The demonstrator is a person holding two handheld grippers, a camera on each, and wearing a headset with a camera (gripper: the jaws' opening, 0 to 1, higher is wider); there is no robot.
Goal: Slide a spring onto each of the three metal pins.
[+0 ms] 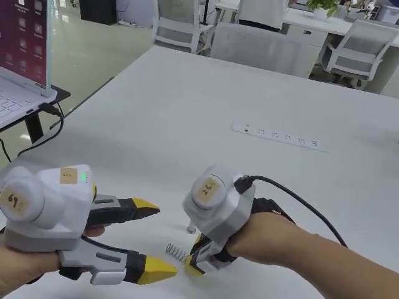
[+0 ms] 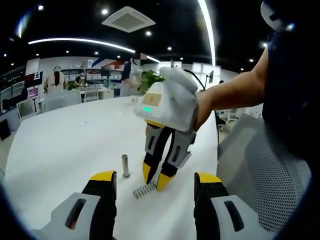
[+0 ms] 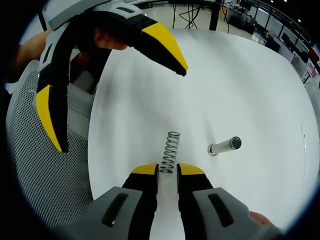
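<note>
A small steel spring (image 1: pixel 176 252) (image 3: pixel 169 151) lies flat on the white table (image 1: pixel 206 118). My right gripper (image 1: pixel 194 264) (image 3: pixel 168 170) points down at it, its yellow tips closed around the spring's near end. In the left gripper view the same right gripper (image 2: pixel 156 177) is pinching the spring (image 2: pixel 145 190). One short metal pin (image 1: pixel 191 229) (image 2: pixel 125 166) (image 3: pixel 225 146) stands on the table just beside the spring. My left gripper (image 1: pixel 153 237) (image 2: pixel 155 177) (image 3: pixel 110 90) is held wide open facing the right one, with nothing in it.
A white power strip (image 1: pixel 280 136) lies further back on the table. A laptop (image 1: pixel 19 56) stands at the far left with a black cable (image 1: pixel 53 121). Office chairs (image 1: pixel 262 47) line the far edge, and a mesh chair (image 2: pixel 260 175) is close by.
</note>
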